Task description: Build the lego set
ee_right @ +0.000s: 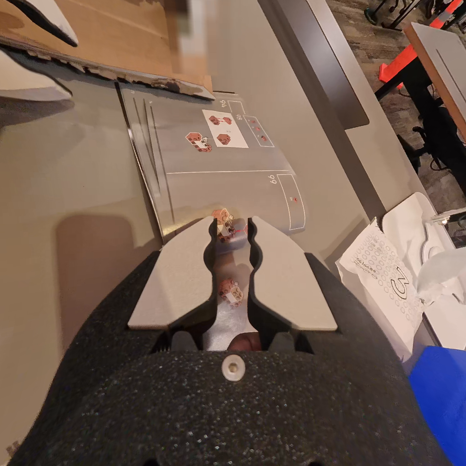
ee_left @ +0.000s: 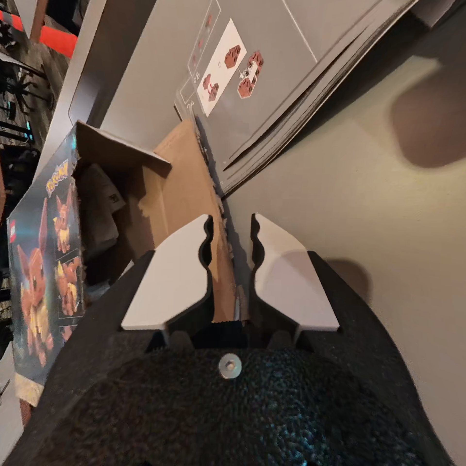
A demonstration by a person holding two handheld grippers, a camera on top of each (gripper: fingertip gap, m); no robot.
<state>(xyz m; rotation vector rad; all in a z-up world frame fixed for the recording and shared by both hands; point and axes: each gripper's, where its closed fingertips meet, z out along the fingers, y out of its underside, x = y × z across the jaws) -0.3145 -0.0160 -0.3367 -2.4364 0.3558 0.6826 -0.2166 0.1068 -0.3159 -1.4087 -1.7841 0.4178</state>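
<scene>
Our left claw [ee_left: 232, 222] stands narrowly parted astride the torn brown cardboard flap [ee_left: 191, 186] of the printed toy box [ee_left: 48, 252], its pads clear of it. Our right claw [ee_right: 232, 224] hovers, narrowly parted and bare, over the grey instruction booklet [ee_right: 214, 161] on the beige worktop [ee_right: 63, 176].

Both wrist views look closely down, seemingly from opposite sides, sharing the booklet [ee_left: 252, 75].

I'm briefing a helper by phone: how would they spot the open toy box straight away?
On the grey table, left of the open instruction booklet, lies a cardboard box tipped on its side. Its torn-open end shows packets inside, and its dark printed face with orange brick-built animals sets it apart.
</scene>
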